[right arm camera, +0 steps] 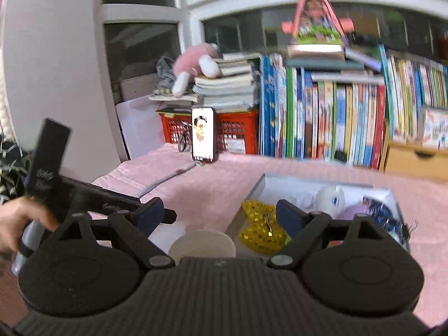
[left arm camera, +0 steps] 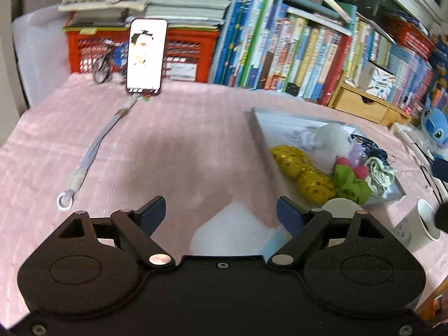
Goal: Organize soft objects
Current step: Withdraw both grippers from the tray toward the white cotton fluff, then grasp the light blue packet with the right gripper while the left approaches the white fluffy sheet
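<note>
Most soft things, like the yellow bow (left arm camera: pixel 303 169), already lie in the tray (left arm camera: pixel 259 128). Both the left hand-held gripper (left arm camera: pixel 221 214) and the right hand-held gripper (right arm camera: pixel 219 214) stand apart and empty; a white wad (left arm camera: pixel 228 231) on the tabletop (left arm camera: pixel 179 151) looks left to put away.

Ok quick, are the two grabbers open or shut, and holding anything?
Left gripper: open, holding nothing.
Right gripper: open, holding nothing.

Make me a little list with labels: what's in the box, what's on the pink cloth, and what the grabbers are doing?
box: shallow grey cardboard box holding a yellow sequinned bow, green fabric scrunchie, white fluffy pompom
cloth: pink tablecloth with a phone in a stand
left gripper: jaws open, empty
right gripper: jaws open, empty
</note>
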Demonstrator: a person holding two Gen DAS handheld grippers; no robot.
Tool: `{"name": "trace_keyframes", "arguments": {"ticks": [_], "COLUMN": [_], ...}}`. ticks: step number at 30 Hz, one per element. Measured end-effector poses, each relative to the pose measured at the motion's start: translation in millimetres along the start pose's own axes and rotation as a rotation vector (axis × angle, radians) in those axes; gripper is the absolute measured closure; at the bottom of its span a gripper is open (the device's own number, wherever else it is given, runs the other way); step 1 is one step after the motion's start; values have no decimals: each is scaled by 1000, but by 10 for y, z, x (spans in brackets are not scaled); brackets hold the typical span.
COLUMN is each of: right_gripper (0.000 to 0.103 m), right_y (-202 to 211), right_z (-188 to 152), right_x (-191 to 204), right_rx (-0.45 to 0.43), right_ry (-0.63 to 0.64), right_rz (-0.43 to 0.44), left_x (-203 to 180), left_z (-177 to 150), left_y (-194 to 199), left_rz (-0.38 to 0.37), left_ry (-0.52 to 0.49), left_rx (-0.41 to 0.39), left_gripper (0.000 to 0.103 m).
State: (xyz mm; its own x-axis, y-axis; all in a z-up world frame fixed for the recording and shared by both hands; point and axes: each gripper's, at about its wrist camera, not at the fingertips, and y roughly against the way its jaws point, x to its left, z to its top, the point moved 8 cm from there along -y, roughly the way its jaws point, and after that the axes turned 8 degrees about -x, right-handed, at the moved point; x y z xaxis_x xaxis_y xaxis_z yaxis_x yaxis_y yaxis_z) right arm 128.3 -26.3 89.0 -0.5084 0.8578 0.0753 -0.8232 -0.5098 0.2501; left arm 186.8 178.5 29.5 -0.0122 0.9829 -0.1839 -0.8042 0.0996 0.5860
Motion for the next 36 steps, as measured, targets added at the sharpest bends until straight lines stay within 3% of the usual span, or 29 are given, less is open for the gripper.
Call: {"name": "trace_keyframes", "arguments": {"ticks": [9,15,24,31,36], "right_gripper": [10,17,36,39,42], "right_y": [243,155,-319,-556,-693], "right_z": [-246,-760,-1168,-1240,-1294], "right_x": [545,944,1187,1254,1252], "right_rx": [-52,55,136,146,178], "right_ry": [211,282,368,418,418], "right_rz": [23,86,-62,-194,-233], "left_x": [138,118,73,89,109], "left_z": [-196,-329,-354,-332,-341], "left_y": [-112,-136,-183,-203,-224], "left_rz": [-3,-17,-77,-76,-98], "left_ry": [51,17,30,12,33], "left_rx": [41,64,70,62,70], "left_gripper": [18,20,31,34,36]}}
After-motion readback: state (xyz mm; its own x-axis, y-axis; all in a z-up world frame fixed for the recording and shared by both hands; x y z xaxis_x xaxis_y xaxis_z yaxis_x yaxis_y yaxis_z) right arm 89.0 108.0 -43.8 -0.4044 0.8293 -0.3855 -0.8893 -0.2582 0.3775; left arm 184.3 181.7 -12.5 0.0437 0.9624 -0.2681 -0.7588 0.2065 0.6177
